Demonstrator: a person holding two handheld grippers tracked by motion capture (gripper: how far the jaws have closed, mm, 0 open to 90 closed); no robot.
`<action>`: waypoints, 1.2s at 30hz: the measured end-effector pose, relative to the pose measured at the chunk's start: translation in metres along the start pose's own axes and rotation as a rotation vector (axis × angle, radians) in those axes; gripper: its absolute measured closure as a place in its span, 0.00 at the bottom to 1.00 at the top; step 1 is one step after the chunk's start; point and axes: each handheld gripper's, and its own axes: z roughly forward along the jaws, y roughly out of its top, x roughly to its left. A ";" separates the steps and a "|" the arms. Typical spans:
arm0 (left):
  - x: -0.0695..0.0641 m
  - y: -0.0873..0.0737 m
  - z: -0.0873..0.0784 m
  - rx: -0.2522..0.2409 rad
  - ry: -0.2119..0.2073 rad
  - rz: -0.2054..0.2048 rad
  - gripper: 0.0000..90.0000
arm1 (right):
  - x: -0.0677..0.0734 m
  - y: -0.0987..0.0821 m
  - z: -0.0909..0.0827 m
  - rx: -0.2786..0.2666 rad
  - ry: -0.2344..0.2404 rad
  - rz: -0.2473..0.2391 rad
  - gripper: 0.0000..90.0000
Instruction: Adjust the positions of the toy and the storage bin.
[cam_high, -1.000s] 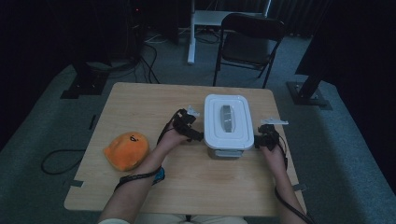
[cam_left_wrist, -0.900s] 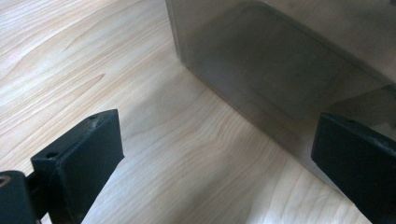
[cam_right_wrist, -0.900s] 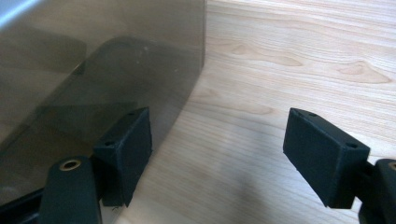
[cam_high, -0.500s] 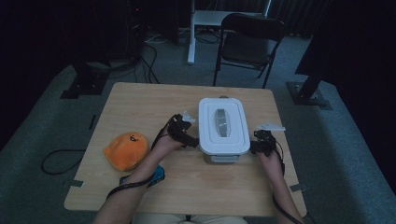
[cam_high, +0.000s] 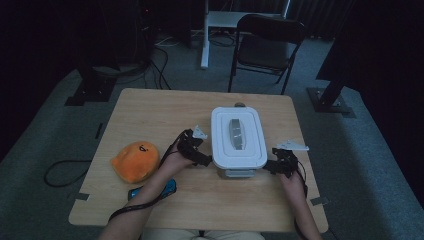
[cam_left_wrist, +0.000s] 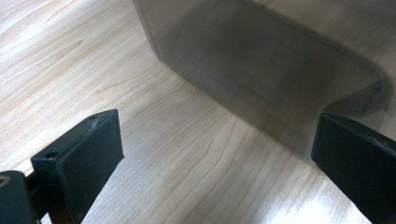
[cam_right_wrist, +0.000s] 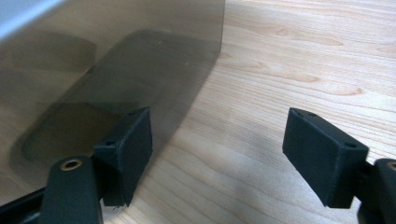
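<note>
A white-lidded box (cam_high: 237, 142) with smoky see-through walls stands in the middle of the wooden table (cam_high: 150, 115). My left gripper (cam_high: 202, 158) is at the box's near left corner. In the left gripper view the left gripper (cam_left_wrist: 215, 154) is open wide, and the box wall (cam_left_wrist: 261, 60) runs up to its right-hand jaw. My right gripper (cam_high: 273, 165) is at the box's near right corner. In the right gripper view the right gripper (cam_right_wrist: 219, 149) is open, its jaws just opening a little, with bare table between them and the box wall (cam_right_wrist: 93, 70) beside the left-hand jaw.
An orange plush toy (cam_high: 136, 161) lies on the table's left side, with a small blue object (cam_high: 150, 190) near the front edge beside the left forearm. A black folding chair (cam_high: 267, 47) stands behind the table's far edge.
The box has slid a little toward the near edge of the table. Both hands and their grippers came back with it, staying at its two sides.
</note>
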 end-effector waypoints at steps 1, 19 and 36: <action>0.003 -0.001 0.002 -0.002 0.008 -0.013 0.03 | -0.002 -0.001 0.001 0.006 0.003 -0.002 0.22; 0.043 0.017 0.030 0.019 0.051 -0.105 0.03 | -0.038 0.028 0.045 0.014 -0.079 0.093 0.21; 0.031 0.023 0.019 -0.003 0.065 -0.071 0.03 | -0.027 0.038 0.041 0.019 -0.006 0.055 0.26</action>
